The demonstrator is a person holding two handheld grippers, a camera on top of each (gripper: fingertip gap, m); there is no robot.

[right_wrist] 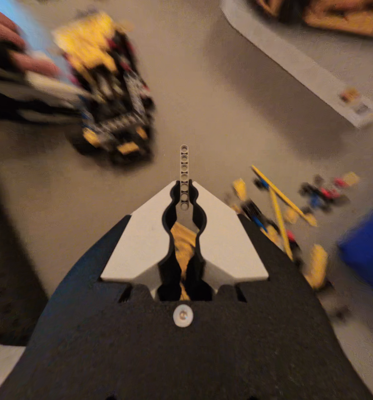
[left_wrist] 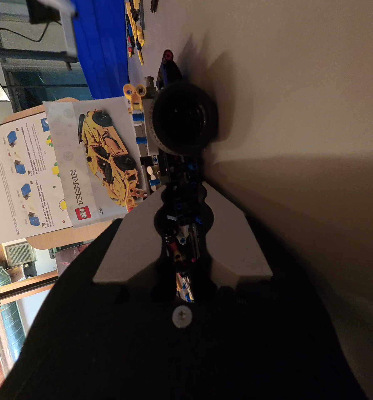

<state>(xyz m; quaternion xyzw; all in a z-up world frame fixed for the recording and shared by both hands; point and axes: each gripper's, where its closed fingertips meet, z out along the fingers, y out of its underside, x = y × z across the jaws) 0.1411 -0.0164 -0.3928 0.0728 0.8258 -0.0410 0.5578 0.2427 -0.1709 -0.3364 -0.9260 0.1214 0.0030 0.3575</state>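
Beige tabletop [right_wrist: 202,86] fills both views, with a printed instruction booklet picturing a yellow car [left_wrist: 94,160] at centre left of the left wrist view and a blue plastic bin [right_wrist: 367,249] at the right edge of the right wrist view, its contents hidden. Left gripper [left_wrist: 182,188] is clamped on a half-built black toy-brick car chassis [left_wrist: 181,207] whose black rubber wheel [left_wrist: 183,119] sits mid-frame. Right gripper [right_wrist: 183,184] pinches a slim grey holed brick beam [right_wrist: 184,164], with loose yellow, black and blue brick parts [right_wrist: 278,212] lying at lower right.
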